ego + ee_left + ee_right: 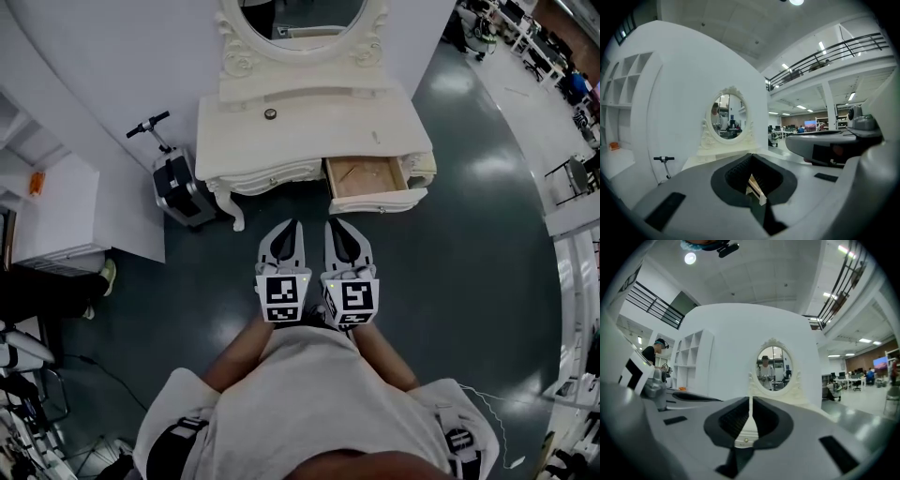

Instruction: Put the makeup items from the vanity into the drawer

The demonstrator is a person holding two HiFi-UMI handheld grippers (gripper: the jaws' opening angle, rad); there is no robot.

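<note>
That little round makeup item (pixel 270 113) sits on the vanity (pixel 319 127) top, back and left of the open drawer (pixel 375 199), while my left gripper (pixel 287 236) and right gripper (pixel 341 234) hang well short, both closed on nothing, so reaching in without opening first probably just skids it off the edge.

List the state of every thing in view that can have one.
Drawer: pulled open, nothing visible inside.
Left claw: shut, empty.
Right claw: shut, empty.
Small round item: lying on the vanity top, not yet in the drawer.
</note>
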